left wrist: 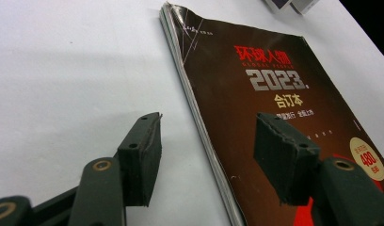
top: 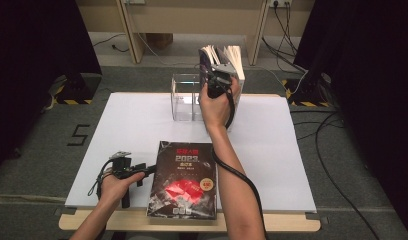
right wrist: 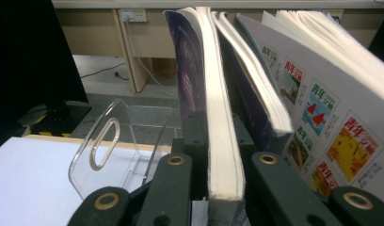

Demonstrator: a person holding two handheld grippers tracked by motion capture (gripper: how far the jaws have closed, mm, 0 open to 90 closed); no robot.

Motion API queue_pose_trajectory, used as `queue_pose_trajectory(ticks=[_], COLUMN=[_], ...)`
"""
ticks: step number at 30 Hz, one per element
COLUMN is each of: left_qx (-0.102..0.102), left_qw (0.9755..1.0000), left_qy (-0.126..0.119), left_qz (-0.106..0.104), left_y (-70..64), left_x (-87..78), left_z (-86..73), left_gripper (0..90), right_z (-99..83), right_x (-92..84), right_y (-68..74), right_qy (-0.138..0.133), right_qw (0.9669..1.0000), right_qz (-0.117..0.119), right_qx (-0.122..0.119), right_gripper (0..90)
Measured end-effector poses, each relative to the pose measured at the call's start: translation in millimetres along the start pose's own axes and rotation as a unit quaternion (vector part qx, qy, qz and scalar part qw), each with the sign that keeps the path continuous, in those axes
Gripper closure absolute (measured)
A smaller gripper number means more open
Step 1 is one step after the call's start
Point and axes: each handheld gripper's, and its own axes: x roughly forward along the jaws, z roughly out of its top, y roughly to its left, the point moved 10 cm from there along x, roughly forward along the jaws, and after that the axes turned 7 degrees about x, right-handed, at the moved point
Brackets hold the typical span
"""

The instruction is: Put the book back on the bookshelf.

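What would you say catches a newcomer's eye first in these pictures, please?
Probably the right gripper at the table's far edge, shut on a thick purple-covered book held upright beside other standing magazines and a clear acrylic rack. Next comes the dark, glossy magazine with a red splash and "2023" on its cover, lying flat at the near edge of the white tabletop, with the open left gripper at its edge.

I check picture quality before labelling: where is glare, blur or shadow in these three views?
High view: glare on the dark magazine cover, the clear rack faint against the white table. Left gripper view: the left gripper jaws soft, a shadow below them. Right gripper view: the right gripper jaws blurred, clamped on a sharp upright book.
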Motion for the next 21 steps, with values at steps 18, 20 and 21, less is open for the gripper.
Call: queue_pose_trajectory(ticks=[18,20,21], left_qx=[0.003,0.001,0.002], left_qw=[1.0,1.0,1.0], left_qy=[-0.001,-0.001,-0.001], left_qz=[0.0,-0.001,0.0], left_y=[-1.2,-1.6,-1.6], left_x=[0.5,0.7,0.7], left_z=[-0.4,-0.5,-0.5], left_gripper=[41.4,41.4,41.4], right_z=[-12.3,-12.3,-12.4], right_x=[-11.5,-12.4,-11.9], right_y=[5.3,3.7,2.6], right_qy=[0.049,0.055,0.06], right_qw=[0.9979,0.9973,0.9967], right_qz=[0.038,0.044,0.049], right_qx=[0.018,0.023,0.026], right_gripper=[75.2,75.2,75.0])
